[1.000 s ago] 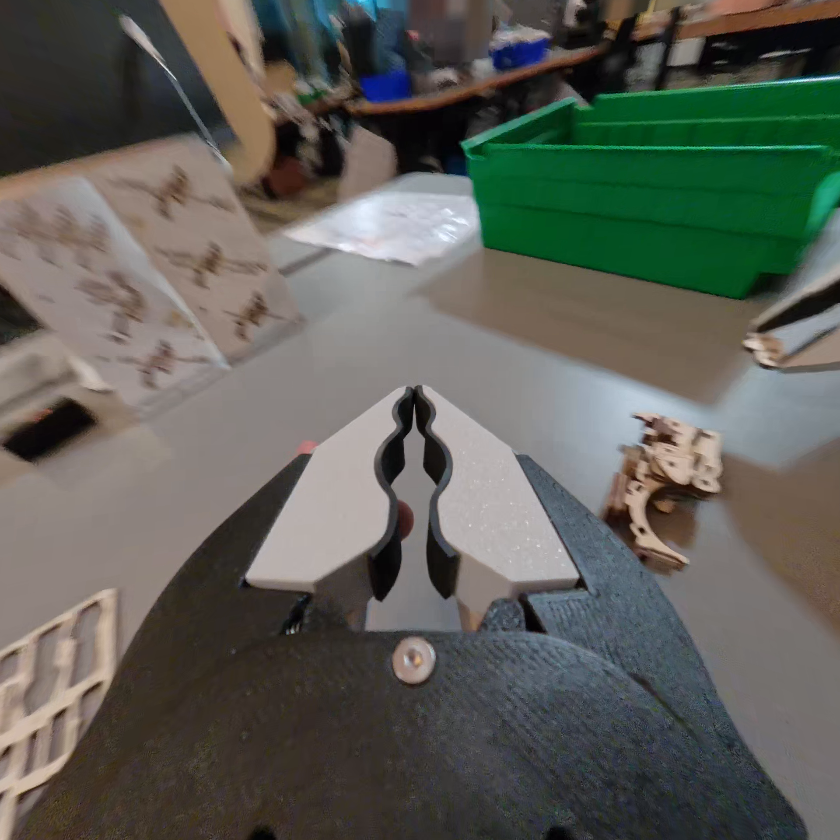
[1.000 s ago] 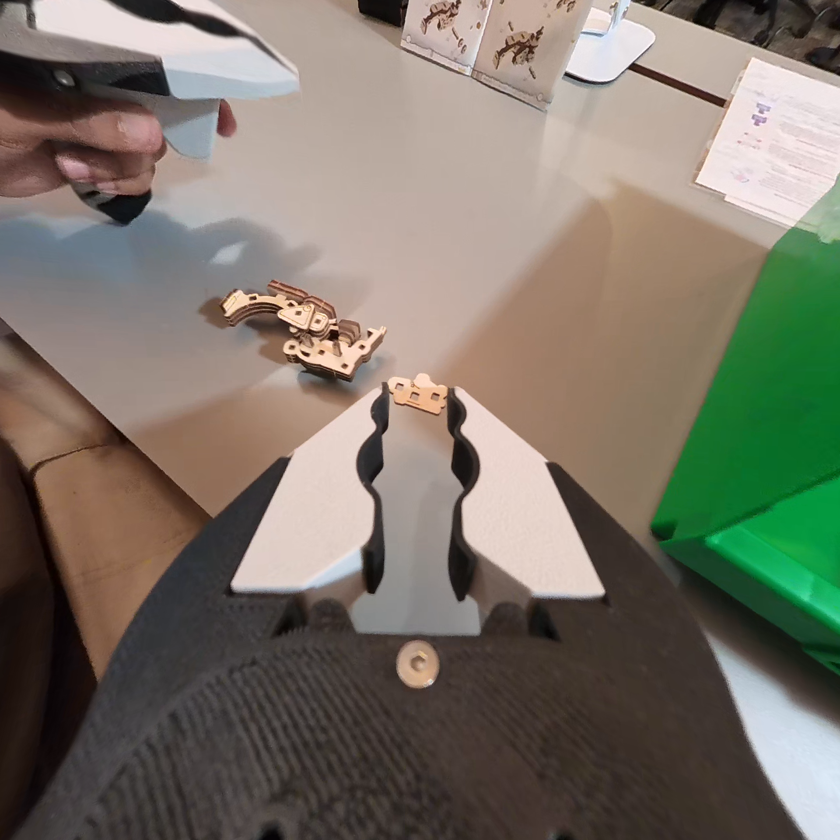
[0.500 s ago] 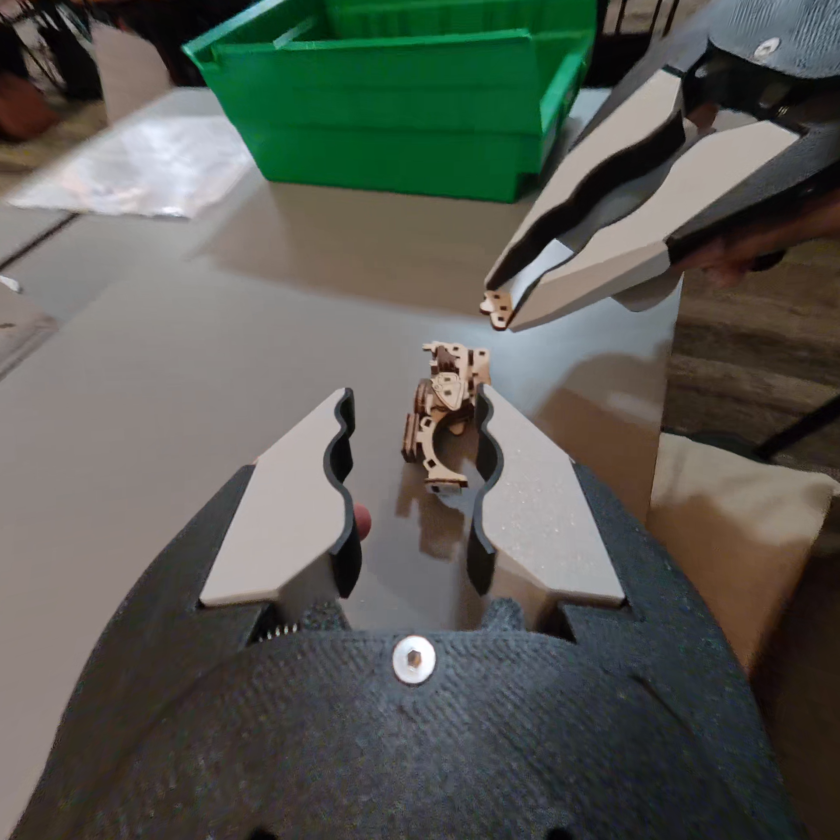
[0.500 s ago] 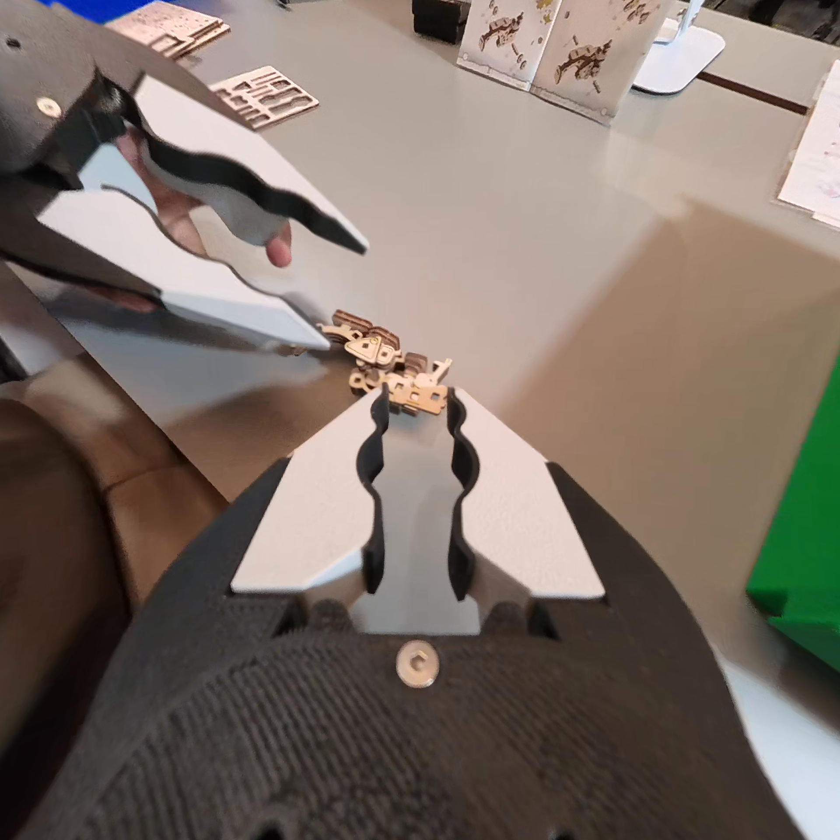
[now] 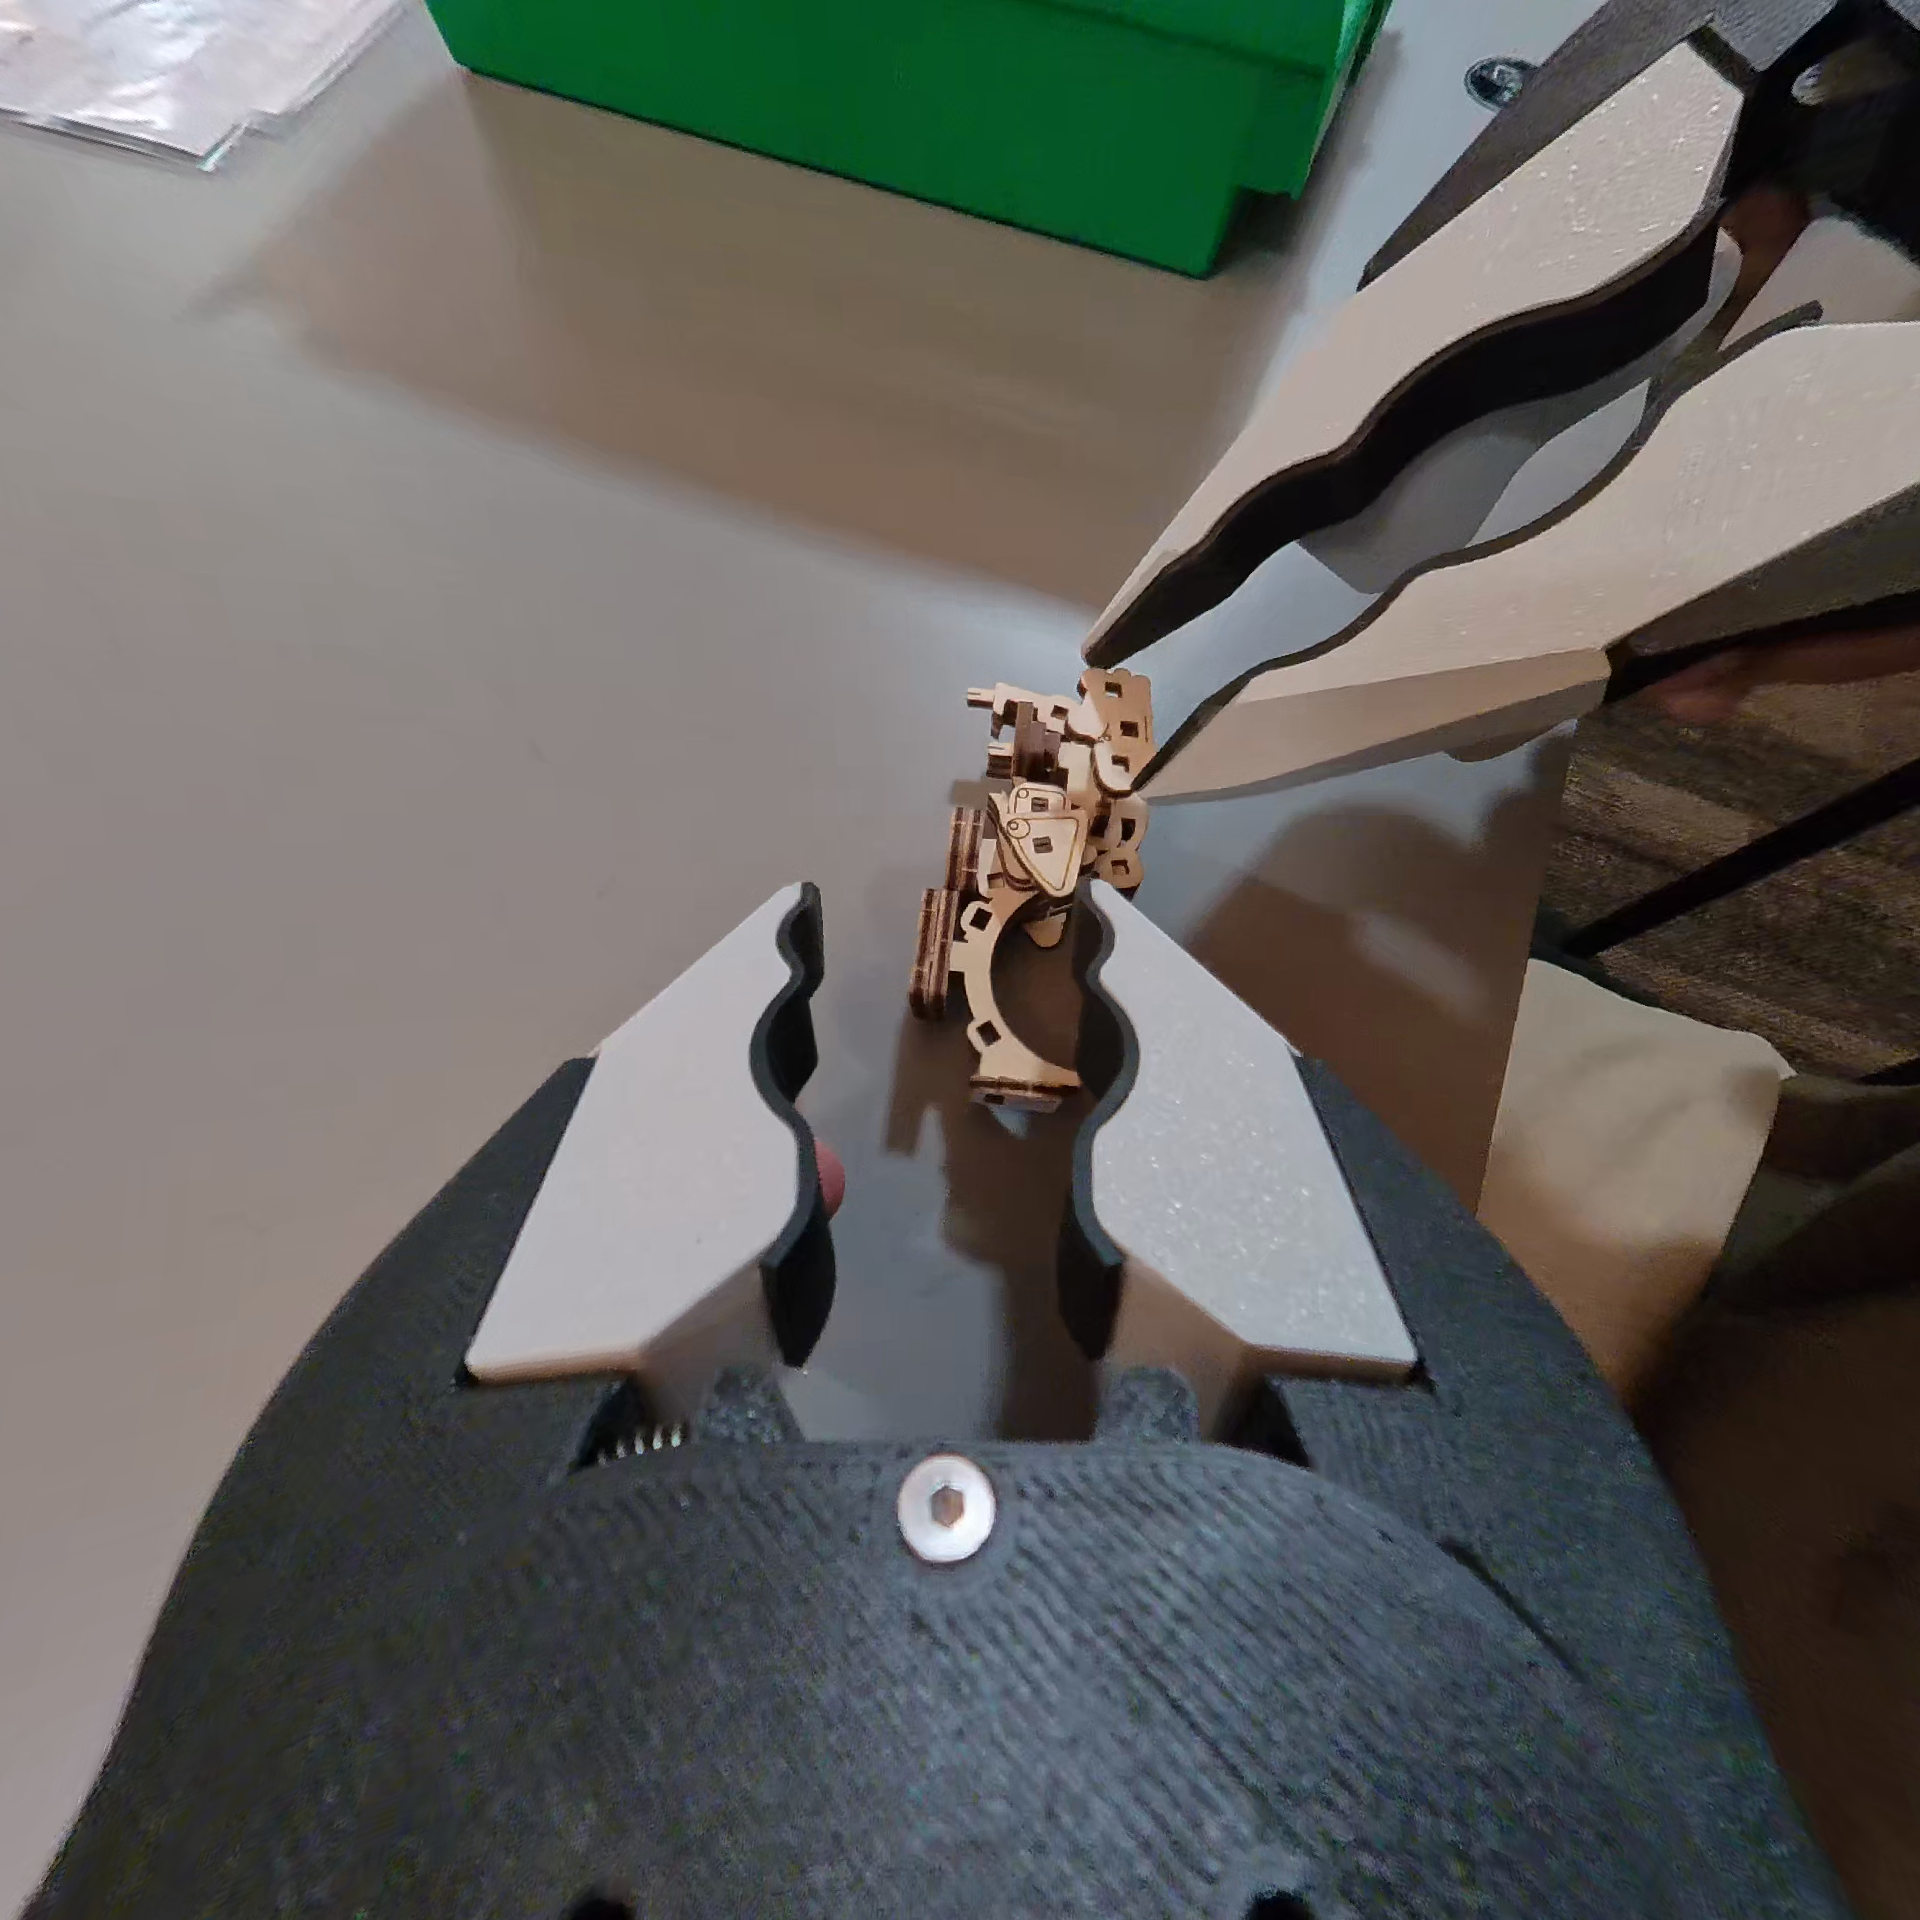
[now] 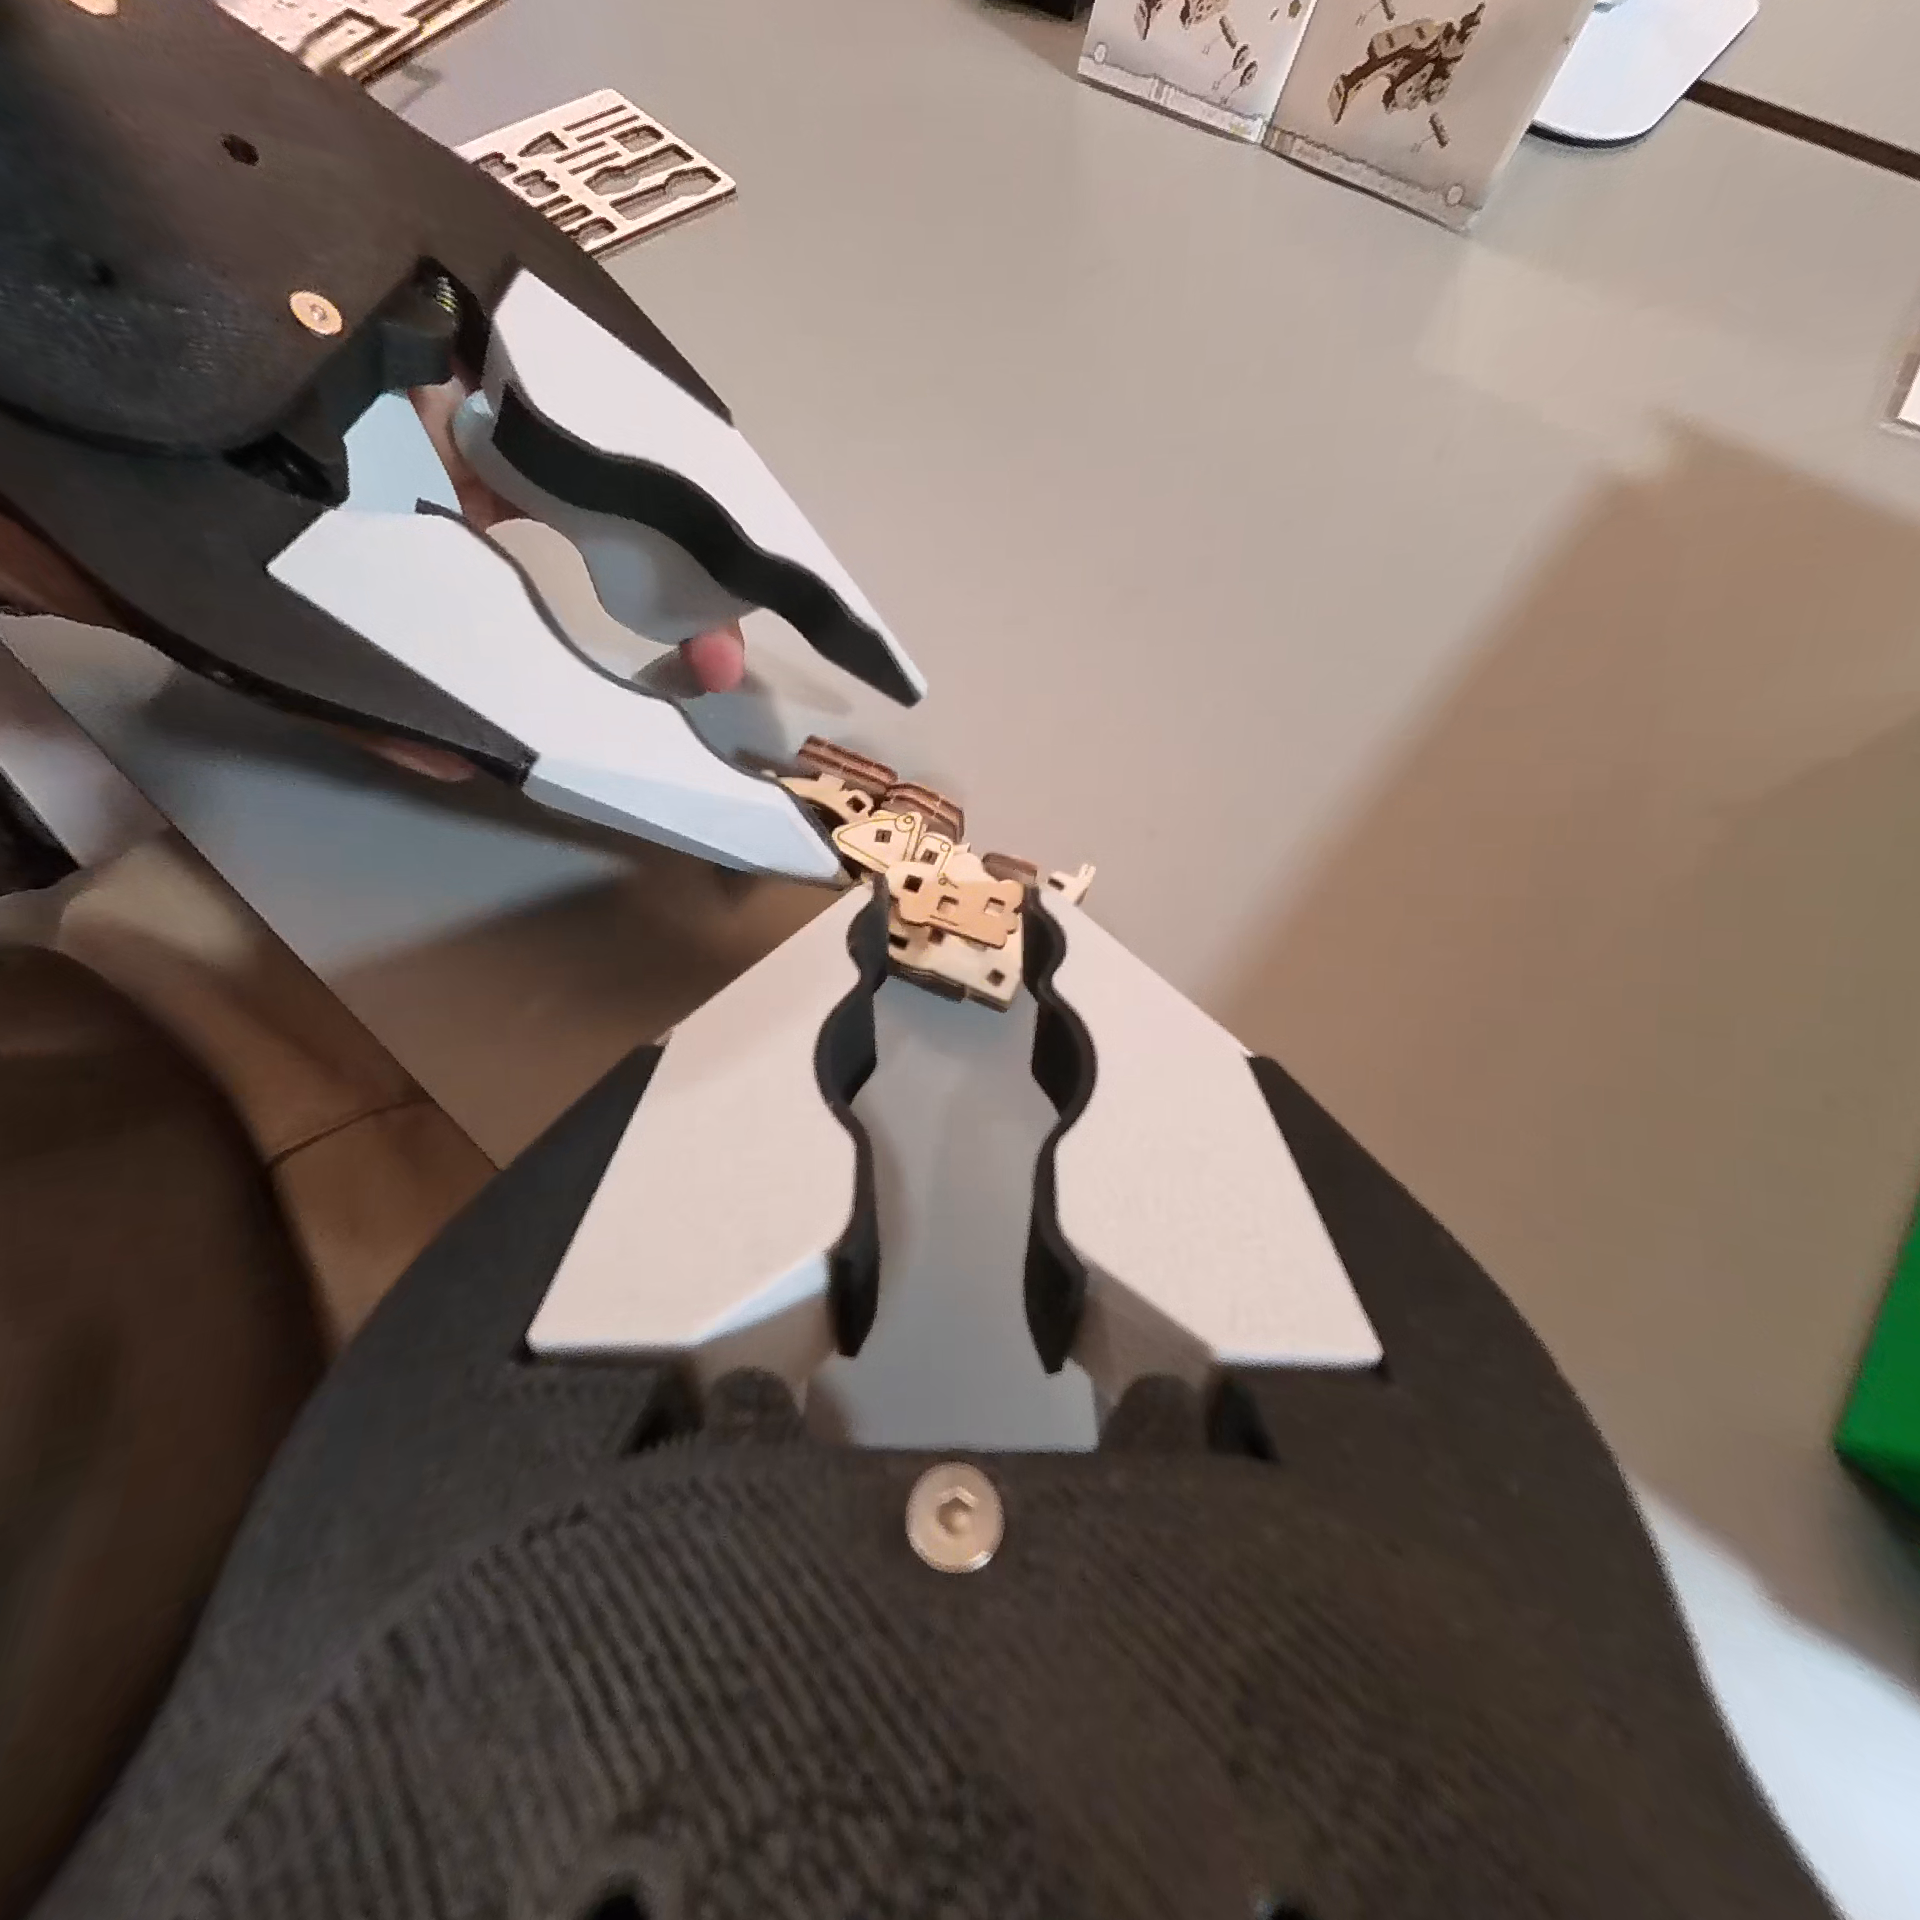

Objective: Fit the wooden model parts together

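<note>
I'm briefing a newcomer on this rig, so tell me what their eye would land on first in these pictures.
First, the half-built wooden model lying mid-table near the edge, with both grippers converging on it. The right gripper pinches a small flat wooden piece against the model's far end, while the left gripper stands open around its curved near end. Next, the bright green bins at the table's far side.

No writing can be made out. The upright printed cards (image 6: 1340, 94) at the far edge of the surface (image 6: 1195, 436) carry drawings of wooden models, any print on them too small to read, and the paper sheets (image 5: 177, 62) at its far left corner are blurred
</note>
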`<action>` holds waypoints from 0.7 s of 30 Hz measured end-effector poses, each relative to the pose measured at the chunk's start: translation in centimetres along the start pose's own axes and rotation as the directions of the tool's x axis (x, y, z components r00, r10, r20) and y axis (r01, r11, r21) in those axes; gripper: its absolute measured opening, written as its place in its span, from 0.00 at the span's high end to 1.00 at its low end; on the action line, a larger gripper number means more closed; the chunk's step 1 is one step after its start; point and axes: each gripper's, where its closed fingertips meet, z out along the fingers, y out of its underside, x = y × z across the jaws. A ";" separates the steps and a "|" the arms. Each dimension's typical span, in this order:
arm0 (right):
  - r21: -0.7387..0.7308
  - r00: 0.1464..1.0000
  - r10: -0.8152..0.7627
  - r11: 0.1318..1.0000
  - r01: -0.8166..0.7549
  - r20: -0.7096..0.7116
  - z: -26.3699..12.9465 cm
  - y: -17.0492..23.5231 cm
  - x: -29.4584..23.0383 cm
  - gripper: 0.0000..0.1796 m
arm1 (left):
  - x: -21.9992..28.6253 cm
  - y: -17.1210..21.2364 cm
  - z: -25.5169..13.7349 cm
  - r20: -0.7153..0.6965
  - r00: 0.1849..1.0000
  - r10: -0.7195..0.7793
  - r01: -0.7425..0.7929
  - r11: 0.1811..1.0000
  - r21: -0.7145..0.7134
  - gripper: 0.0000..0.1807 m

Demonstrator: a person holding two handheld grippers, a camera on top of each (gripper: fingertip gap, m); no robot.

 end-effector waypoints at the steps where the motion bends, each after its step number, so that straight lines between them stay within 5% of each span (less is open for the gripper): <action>1: -0.002 1.000 0.000 1.000 0.000 0.002 0.0 0.0 0.0 0.86 | 0.0 0.1 0.1 -0.004 1.000 0.000 0.000 1.000 -0.005 0.76; 21: -0.040 1.000 0.027 0.999 -0.027 -0.016 0.3 0.5 -0.1 0.86 | 1.1 0.6 0.3 -0.066 0.997 -0.029 0.026 0.999 -0.042 0.80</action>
